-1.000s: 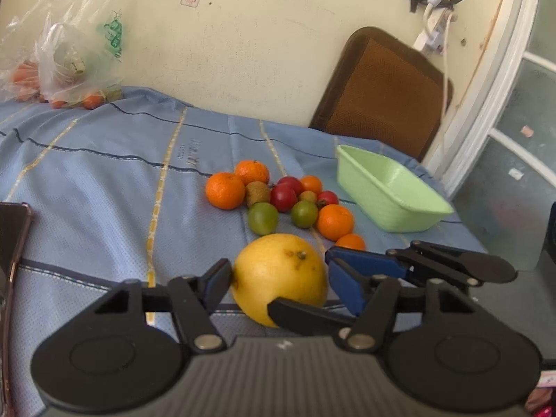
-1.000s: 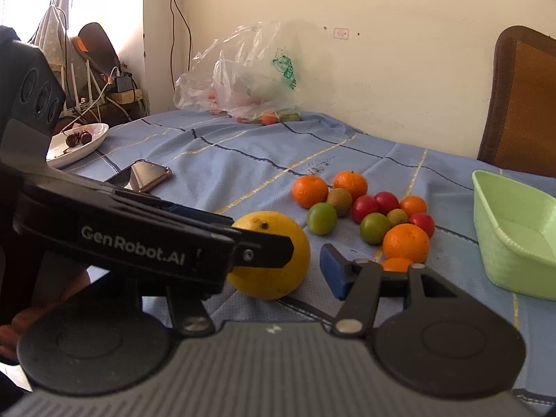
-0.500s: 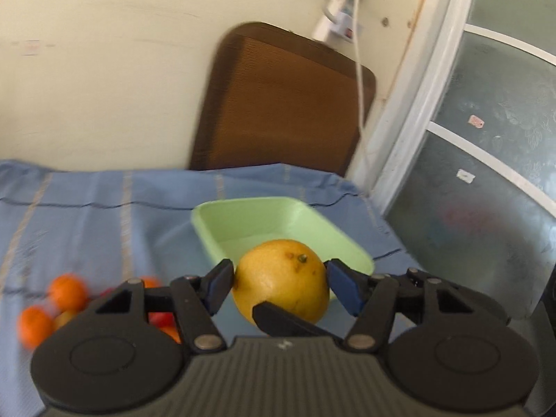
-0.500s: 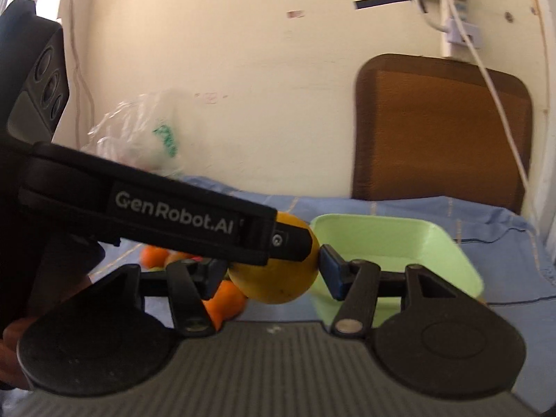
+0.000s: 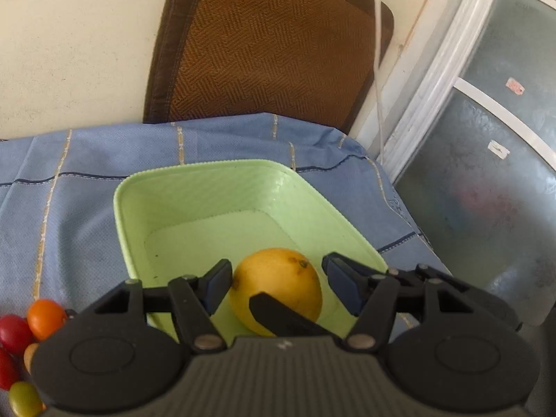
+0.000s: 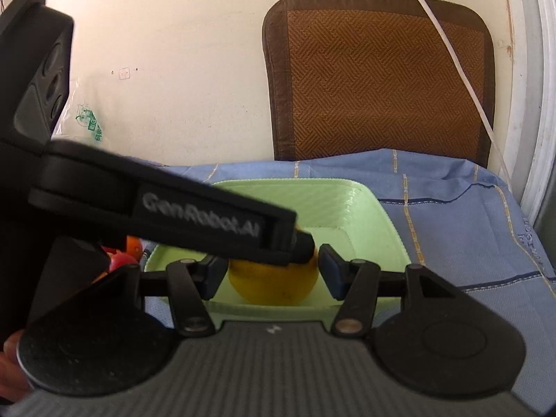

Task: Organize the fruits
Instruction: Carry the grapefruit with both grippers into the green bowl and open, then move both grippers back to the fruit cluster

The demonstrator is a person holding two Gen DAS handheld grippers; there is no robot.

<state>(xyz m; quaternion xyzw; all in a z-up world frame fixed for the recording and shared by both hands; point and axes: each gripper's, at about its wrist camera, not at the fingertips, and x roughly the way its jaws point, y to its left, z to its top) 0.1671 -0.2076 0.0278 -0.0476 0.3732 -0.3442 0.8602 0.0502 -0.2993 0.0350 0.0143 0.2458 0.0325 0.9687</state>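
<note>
The large yellow citrus fruit (image 5: 278, 285) sits over the near end of the light green tray (image 5: 194, 187), which rests on the blue cloth (image 5: 69, 180). The left gripper (image 5: 276, 281) straddles it with its jaws opening: the right pad stands clear, the left looks just off the skin. The right gripper (image 6: 269, 269) also brackets the fruit; a black finger hides the contact, so its grip cannot be judged. Small fruits (image 5: 31, 326) lie left of the tray.

One yellow citrus (image 5: 274, 283), one green basket (image 5: 208, 191), perhaps five small fruits (image 5: 45, 318), edge-cropped
</note>
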